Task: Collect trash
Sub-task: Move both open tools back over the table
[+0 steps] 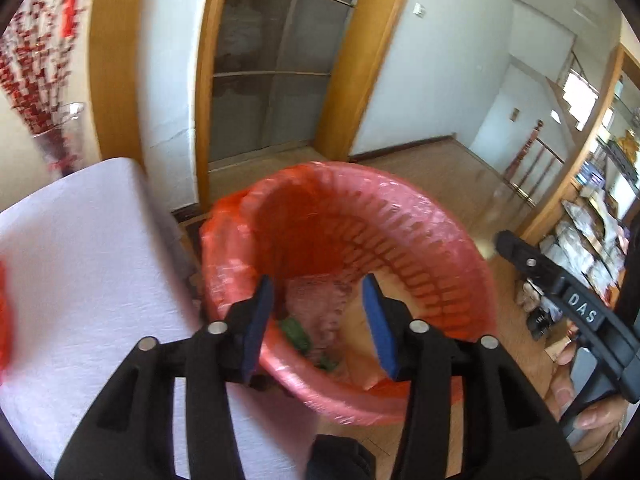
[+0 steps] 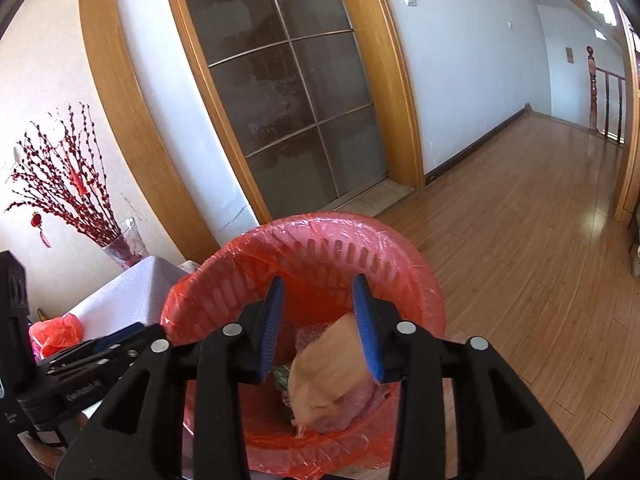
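Both grippers are hovering over the bin point(image 2: 304, 264), so the drop step looks to be in hand. The left gripper point(image 1: 316, 320) is standing part open with nothing between its blue pads. The right gripper point(image 2: 318, 328) is also part open; a tan bag point(image 2: 332, 376) is lying below it in the bin, seemingly free of the pads, though blur leaves that unsure. Next, both hands probably need to be lifting clear and turning to the table point(image 1: 80, 260) for more trash. The bin is a round slotted basket lined with thin, glossy, crinkled red film; the tan bag is looking soft and crumpled, with green scraps point(image 1: 296, 332) beside it.
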The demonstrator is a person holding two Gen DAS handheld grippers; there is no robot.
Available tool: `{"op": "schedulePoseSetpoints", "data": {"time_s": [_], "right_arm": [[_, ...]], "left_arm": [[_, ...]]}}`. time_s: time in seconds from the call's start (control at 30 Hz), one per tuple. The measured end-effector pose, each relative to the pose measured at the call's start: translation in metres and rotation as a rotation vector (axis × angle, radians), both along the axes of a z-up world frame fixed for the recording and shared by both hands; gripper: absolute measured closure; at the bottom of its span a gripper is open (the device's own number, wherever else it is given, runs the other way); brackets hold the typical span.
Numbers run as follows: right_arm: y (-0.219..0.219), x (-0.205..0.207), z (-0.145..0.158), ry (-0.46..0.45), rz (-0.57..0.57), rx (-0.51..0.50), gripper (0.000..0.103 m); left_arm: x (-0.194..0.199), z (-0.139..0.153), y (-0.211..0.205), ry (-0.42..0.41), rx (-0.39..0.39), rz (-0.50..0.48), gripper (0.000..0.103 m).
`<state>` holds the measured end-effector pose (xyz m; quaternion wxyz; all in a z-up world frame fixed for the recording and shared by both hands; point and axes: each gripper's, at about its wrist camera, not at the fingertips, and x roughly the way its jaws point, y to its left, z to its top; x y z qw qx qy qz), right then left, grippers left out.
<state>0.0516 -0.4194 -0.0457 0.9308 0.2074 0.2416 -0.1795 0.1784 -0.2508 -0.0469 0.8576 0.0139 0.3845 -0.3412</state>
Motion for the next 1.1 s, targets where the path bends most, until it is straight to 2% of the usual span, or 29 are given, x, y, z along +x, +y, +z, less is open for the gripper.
{"op": "schedulePoseSetpoints", "data": {"time_s": [0.03, 0.2, 0.23, 0.33, 0.5, 0.57, 0.8, 1.1], "right_arm": [[0.001, -0.001, 0.000, 0.002, -0.004, -0.001, 0.057], [0.018, 0.005, 0.000, 0.019, 0.033, -0.032, 0.056], [0.021, 0.007, 0.001, 0.022, 0.045, -0.036, 0.053], [0.040, 0.013, 0.003, 0.019, 0.099, -0.030, 0.047], [0.082, 0.031, 0.011, 0.021, 0.211, -0.034, 0.046], [0.104, 0.041, 0.015, 0.019, 0.273, -0.027, 0.042], [0.201, 0.076, 0.022, 0.032, 0.506, -0.044, 0.042], [0.317, 0.118, 0.014, 0.089, 0.718, -0.067, 0.042]], "left_arm": [[0.000, 0.001, 0.005, -0.009, 0.005, 0.019, 0.049], [0.000, 0.006, 0.044, -0.049, 0.041, 0.121, 0.045], [0.000, 0.008, 0.054, -0.062, 0.052, 0.147, 0.043], [-0.004, 0.015, 0.081, -0.091, 0.074, 0.210, 0.040], [-0.008, 0.027, 0.142, -0.125, 0.086, 0.348, 0.034], [-0.010, 0.031, 0.169, -0.138, 0.088, 0.411, 0.033], [-0.018, 0.037, 0.273, -0.174, 0.111, 0.649, 0.029], [-0.029, 0.036, 0.394, -0.154, 0.135, 0.891, 0.028]]}}
